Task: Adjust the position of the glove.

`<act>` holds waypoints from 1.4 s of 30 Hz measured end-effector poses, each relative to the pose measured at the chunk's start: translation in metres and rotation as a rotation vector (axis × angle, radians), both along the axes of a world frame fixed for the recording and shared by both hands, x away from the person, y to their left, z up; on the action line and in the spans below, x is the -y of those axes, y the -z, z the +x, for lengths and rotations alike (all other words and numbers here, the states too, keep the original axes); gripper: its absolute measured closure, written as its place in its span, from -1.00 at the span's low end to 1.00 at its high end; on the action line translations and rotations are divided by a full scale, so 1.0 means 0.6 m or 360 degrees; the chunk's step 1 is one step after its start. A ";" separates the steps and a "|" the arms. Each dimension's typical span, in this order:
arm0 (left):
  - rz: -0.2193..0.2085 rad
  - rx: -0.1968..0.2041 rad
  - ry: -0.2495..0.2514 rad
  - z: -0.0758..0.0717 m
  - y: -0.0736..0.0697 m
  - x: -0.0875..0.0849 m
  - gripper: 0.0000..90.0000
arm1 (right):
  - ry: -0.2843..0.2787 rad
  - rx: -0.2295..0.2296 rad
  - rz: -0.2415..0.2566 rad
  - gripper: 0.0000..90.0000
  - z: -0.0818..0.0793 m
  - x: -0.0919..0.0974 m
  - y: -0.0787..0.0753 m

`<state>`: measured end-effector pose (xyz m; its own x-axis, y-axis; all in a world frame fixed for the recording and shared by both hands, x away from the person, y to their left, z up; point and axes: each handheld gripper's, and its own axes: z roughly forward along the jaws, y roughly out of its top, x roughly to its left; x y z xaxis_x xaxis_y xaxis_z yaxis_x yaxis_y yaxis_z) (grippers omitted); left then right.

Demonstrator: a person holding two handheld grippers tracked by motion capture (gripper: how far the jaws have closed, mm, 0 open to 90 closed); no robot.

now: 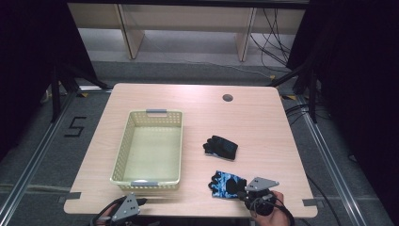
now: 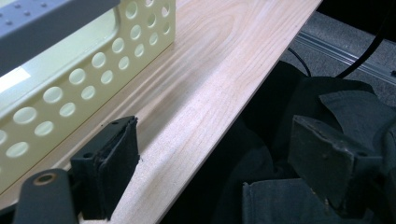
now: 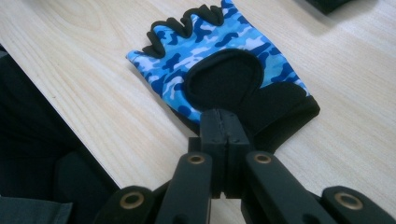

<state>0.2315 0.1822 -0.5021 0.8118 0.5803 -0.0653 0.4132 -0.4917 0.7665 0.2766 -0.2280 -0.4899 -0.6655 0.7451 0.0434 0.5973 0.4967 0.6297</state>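
The right gripper [image 3: 224, 123] has its fingers closed on the cuff of the blue glove [image 3: 219, 51], which lies flat on the worktop [image 1: 263, 127] near its front edge. The left gripper [image 2: 210, 163], fingers apart and empty, hangs at the front edge beside the basket [image 1: 123, 141].

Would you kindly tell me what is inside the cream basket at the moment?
The cream basket shows a bare pale floor, nothing lying in it. Its near wall hides a thin strip of floor behind it. Both gloves lie outside on the table.
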 end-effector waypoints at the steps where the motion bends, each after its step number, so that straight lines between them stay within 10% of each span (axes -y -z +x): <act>1: 0.0000 -0.0001 0.0005 0.000 0.000 0.000 -0.65 | -0.0017 -0.0001 -0.0022 1.00 0.001 0.003 -0.001; 15: 0.0013 -0.0009 0.0005 0.000 -0.002 -0.002 -0.65 | -0.0040 0.0017 0.0019 0.76 -0.003 0.002 -0.010; 20: 0.0033 -0.0016 -0.0005 0.002 -0.001 -0.003 -0.65 | -0.0043 0.0173 0.0045 0.63 -0.001 0.004 -0.032; 27: 0.0025 -0.0028 -0.0010 0.002 0.000 -0.002 -0.65 | -0.0031 0.0198 0.0004 0.55 0.036 0.002 -0.029; 42: 0.0048 0.0009 0.0009 0.005 -0.002 -0.006 -0.65 | -0.0150 0.0053 -0.0012 0.40 0.113 -0.009 -0.002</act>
<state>0.2343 0.1857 -0.5012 0.8152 0.5776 -0.0435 0.4064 -0.5168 0.7535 0.3445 -0.2226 -0.4885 -0.7336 0.6795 0.0145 0.5265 0.5546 0.6444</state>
